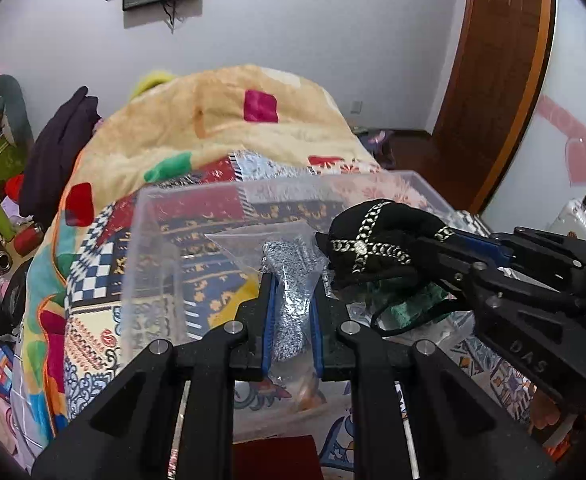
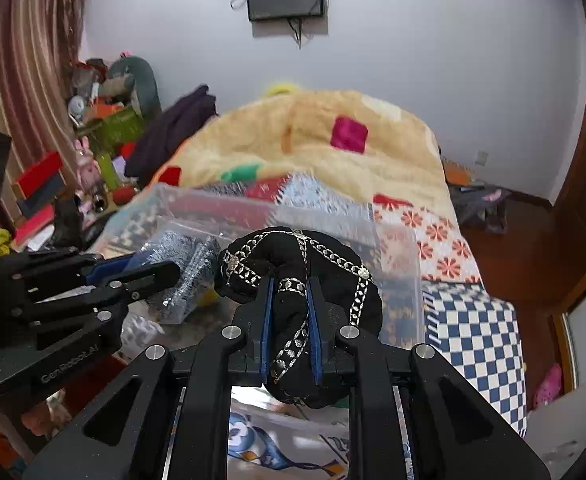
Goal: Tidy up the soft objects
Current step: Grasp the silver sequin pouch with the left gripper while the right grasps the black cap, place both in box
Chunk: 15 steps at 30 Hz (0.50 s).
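Observation:
My left gripper (image 1: 292, 280) is shut on a clear plastic bag holding a speckled grey knit item (image 1: 291, 304), held over a clear plastic bin (image 1: 153, 240) on the bed. My right gripper (image 2: 291, 284) is shut on a black fabric piece with silver chain trim (image 2: 297, 264), also over the bin (image 2: 397, 280). In the left wrist view the black piece (image 1: 377, 240) and right gripper (image 1: 445, 248) come in from the right. In the right wrist view the bagged grey item (image 2: 181, 256) and left gripper (image 2: 153, 270) are at the left. A green cloth with a black strap (image 1: 409, 304) lies in the bin.
The bin sits on a patchwork bedspread (image 2: 473, 328) with a yellow plush blanket (image 1: 213, 120) heaped behind. A cluttered shelf with boxes and toys (image 2: 101, 136) is at the left. A wooden door (image 1: 493, 80) and floor are at the right.

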Motion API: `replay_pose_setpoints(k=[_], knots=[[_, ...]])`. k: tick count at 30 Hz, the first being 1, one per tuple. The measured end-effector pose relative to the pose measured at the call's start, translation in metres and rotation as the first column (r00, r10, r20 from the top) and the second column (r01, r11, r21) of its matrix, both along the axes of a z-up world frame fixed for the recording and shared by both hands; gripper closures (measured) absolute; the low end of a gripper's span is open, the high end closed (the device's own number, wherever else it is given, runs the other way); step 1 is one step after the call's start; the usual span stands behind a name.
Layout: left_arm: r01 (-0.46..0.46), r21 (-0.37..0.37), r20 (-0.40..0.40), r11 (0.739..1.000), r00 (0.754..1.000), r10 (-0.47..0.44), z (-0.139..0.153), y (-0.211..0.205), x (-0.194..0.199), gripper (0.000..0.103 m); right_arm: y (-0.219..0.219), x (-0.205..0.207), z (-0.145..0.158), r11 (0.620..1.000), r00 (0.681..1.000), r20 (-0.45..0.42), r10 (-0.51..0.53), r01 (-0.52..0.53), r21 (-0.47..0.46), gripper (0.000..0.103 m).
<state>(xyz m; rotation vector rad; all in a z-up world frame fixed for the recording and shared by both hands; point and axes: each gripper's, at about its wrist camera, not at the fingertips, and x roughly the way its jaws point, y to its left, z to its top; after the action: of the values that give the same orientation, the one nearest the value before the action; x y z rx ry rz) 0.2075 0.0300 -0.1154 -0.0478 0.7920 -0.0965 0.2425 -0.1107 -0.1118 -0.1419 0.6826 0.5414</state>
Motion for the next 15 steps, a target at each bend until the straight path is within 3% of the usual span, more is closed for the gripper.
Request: replay_pose_setpoints(k=[8, 11, 15], knots=[[0.017, 0.034, -0.006, 0.999, 1.000, -0.017, -0.003, -0.010, -0.001, 0.086, -0.002, 0.005, -0.013, 1.000, 0.997, -0.072, -0.012, 0.011, -0.022, 0.085], [0.016, 0.028, -0.002, 0.999, 1.000, -0.016, -0.001, -0.010, -0.004, 0.078, -0.005, 0.004, -0.012, 0.999, 0.997, -0.070, -0.028, 0.025, -0.031, 0.071], [-0.005, 0.036, 0.035, 0.999, 0.999, 0.004, 0.004, -0.007, -0.014, 0.055, -0.012, -0.003, -0.005, 0.999, 0.998, -0.044, -0.034, 0.033, -0.021, 0.055]])
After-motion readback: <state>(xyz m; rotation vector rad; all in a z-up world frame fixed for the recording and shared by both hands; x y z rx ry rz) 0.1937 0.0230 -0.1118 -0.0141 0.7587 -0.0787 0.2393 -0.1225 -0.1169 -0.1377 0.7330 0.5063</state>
